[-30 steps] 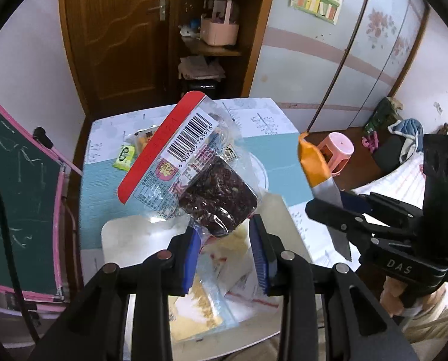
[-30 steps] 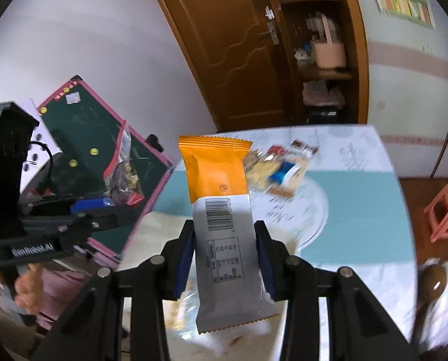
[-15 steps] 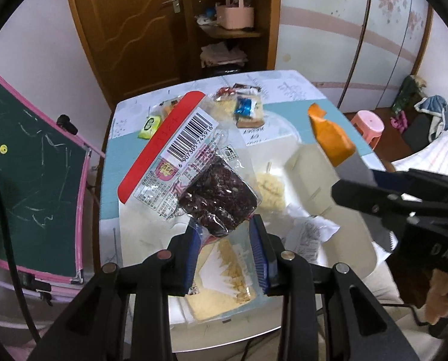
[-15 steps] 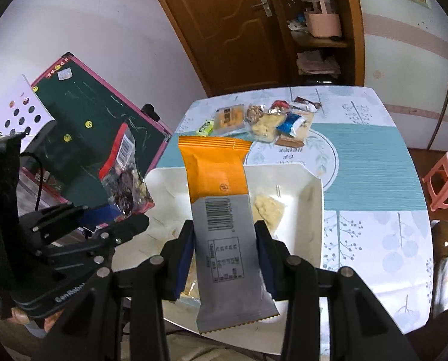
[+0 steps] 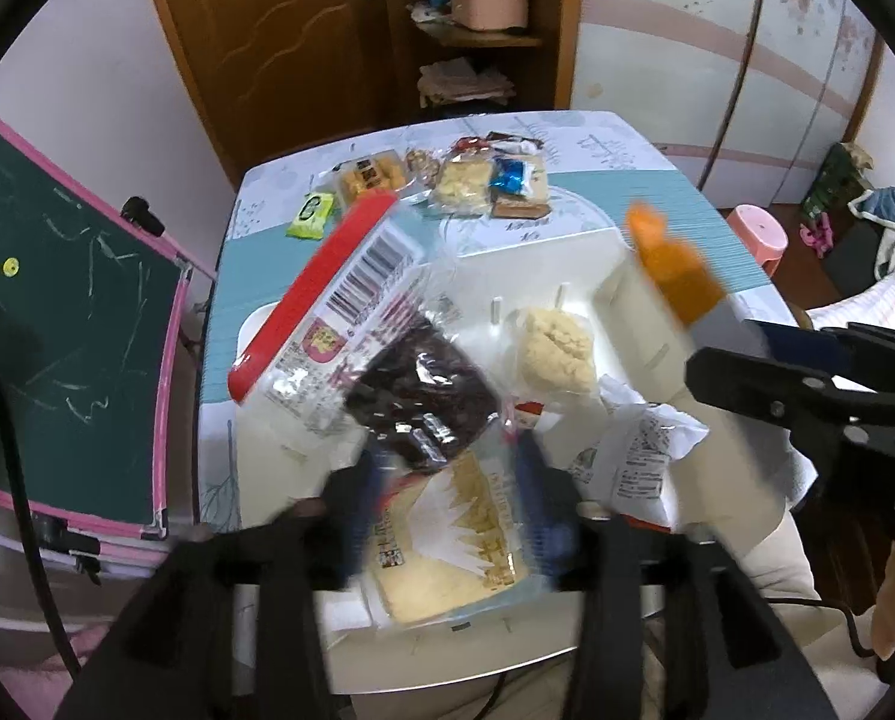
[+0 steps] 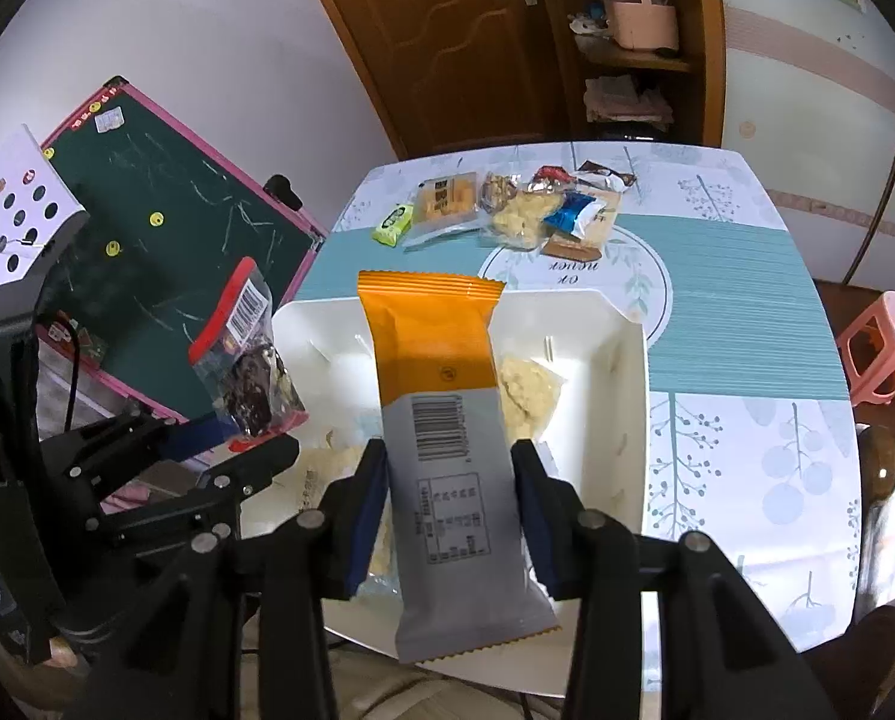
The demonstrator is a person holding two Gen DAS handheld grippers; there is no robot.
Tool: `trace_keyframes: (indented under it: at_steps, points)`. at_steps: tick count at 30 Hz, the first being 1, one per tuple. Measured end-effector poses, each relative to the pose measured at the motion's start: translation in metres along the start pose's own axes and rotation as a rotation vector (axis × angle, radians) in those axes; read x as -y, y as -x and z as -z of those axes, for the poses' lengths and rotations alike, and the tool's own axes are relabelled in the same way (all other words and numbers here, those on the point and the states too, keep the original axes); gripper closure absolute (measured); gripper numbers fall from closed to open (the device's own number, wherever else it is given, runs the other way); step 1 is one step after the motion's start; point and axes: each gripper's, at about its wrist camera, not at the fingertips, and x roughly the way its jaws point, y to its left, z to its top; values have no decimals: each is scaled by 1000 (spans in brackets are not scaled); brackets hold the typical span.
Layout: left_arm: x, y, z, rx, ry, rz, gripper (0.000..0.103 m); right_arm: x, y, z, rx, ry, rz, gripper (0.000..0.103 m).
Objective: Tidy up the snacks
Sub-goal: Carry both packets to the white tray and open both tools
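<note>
L wrist: close, angled down over white tray (image 5: 618, 285) | R wrist: same; both share tray, table (image 6: 741, 324)

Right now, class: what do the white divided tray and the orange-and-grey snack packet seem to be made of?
White divided tray: probably thin moulded plastic or card; smooth, matte walls with slotted dividers. Orange-and-grey snack packet: likely plastic film, matte; serrated crimped ends and a printed barcode show.

Right tool (image 6: 450, 498) opening around orange-grey packet (image 6: 447, 420), over white tray (image 6: 627, 420).
</note>
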Motion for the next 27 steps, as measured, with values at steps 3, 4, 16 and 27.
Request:
trace_keyframes:
  at_steps: [3,4,16,27]
  points:
    - [-3,2,1,15,15,-25,14,-1,-1,0,-9,2,3,57]
    - [-3,3,1,24,17,-22,13,-2,-1,0,-8,3,4,55]
    - [-6,1,2,22,30,-16,13,-7,-3,2,-18,21,4,47]
    - [-7,0,3,21,33,-13,13,-7,-7,1,-36,20,1,47]
